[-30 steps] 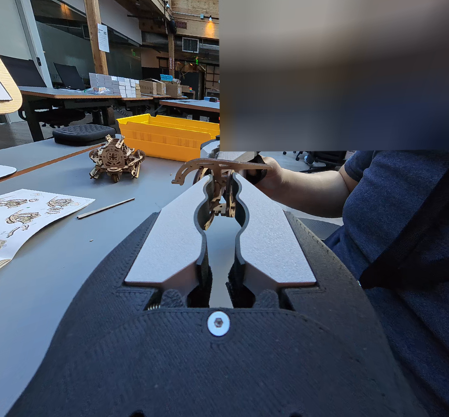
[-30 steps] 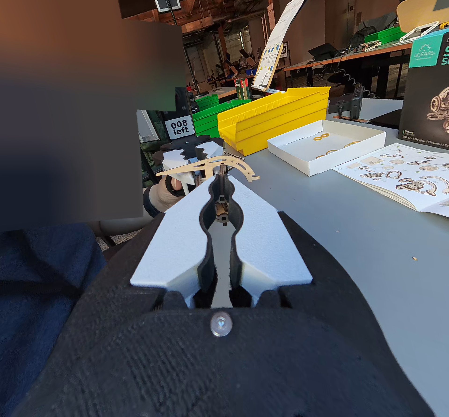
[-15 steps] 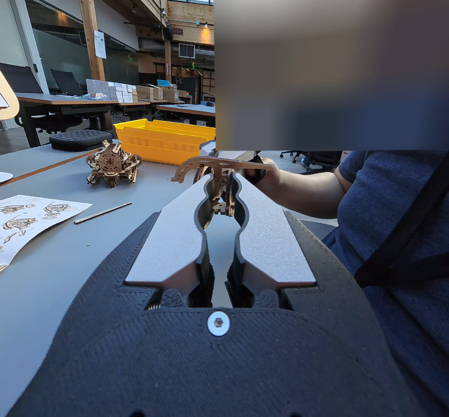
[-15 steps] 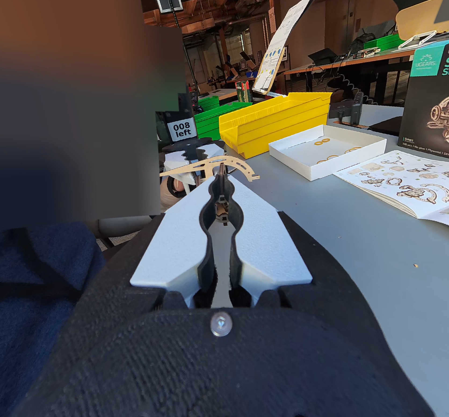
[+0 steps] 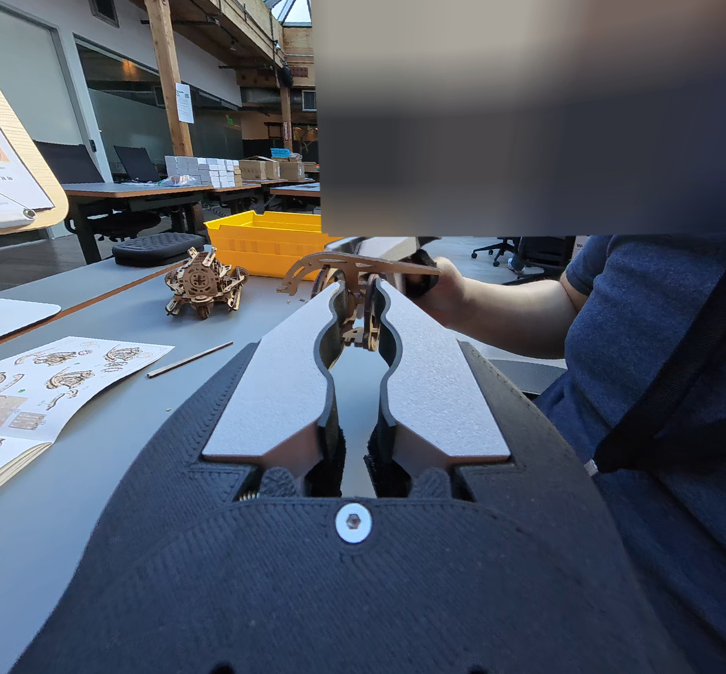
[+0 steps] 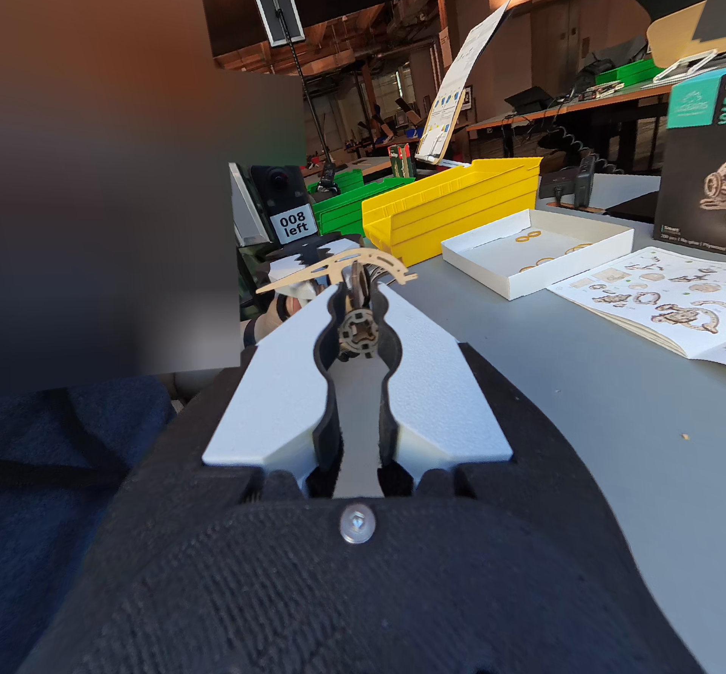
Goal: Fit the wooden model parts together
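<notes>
Both tongs pinch one wooden assembly (image 5: 355,315) above the worktop's (image 5: 98,431) edge. The left tongs (image 5: 358,294) clamp its lower part. The right tongs (image 6: 356,294) grip its wheel (image 6: 358,331) under the curved arm (image 6: 345,262).

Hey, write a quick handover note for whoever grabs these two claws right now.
Left claw: shut on the wooden subassembly, held above the grey table.
Right claw: around the round hub piece from the opposite side, apparently gripping it.
The curved arm piece sits on top of the subassembly.
Whether it is fully seated cannot be told.
Still loose: finished wooden model, thin wooden stick.
</notes>
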`<action>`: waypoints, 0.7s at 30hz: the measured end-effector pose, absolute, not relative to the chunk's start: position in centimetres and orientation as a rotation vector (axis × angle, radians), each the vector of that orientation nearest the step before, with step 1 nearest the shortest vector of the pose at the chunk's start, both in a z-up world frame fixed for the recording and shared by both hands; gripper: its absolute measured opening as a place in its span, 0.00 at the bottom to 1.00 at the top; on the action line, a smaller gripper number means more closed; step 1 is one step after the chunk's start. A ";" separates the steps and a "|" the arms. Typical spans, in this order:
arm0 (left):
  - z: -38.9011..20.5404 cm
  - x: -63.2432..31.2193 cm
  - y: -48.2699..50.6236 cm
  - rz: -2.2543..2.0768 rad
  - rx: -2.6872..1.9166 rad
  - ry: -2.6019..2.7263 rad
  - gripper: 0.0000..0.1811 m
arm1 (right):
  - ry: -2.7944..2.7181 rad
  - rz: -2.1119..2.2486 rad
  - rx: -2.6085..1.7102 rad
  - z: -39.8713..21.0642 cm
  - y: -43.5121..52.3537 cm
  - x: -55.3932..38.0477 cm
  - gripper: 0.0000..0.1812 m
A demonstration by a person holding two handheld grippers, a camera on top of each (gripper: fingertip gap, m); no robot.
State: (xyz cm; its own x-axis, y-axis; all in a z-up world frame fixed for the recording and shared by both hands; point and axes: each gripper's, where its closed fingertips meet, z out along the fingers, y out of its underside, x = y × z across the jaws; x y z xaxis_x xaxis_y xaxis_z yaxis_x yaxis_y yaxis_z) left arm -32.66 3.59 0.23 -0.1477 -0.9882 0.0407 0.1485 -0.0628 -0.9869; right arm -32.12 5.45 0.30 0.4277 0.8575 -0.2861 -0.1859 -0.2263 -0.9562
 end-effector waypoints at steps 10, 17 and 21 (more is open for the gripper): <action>-0.8 -32.8 4.4 -1.319 -1.057 1.189 0.06 | -0.950 0.725 -1.497 -1.2 4.0 -33.0 0.07; -1.7 -32.5 4.0 -1.223 -1.040 1.249 0.06 | -0.992 0.558 -1.533 -2.4 4.7 -33.5 0.06; -1.7 -32.6 3.8 -1.239 -1.031 1.260 0.06 | -1.003 0.561 -1.524 -2.4 4.4 -33.5 0.06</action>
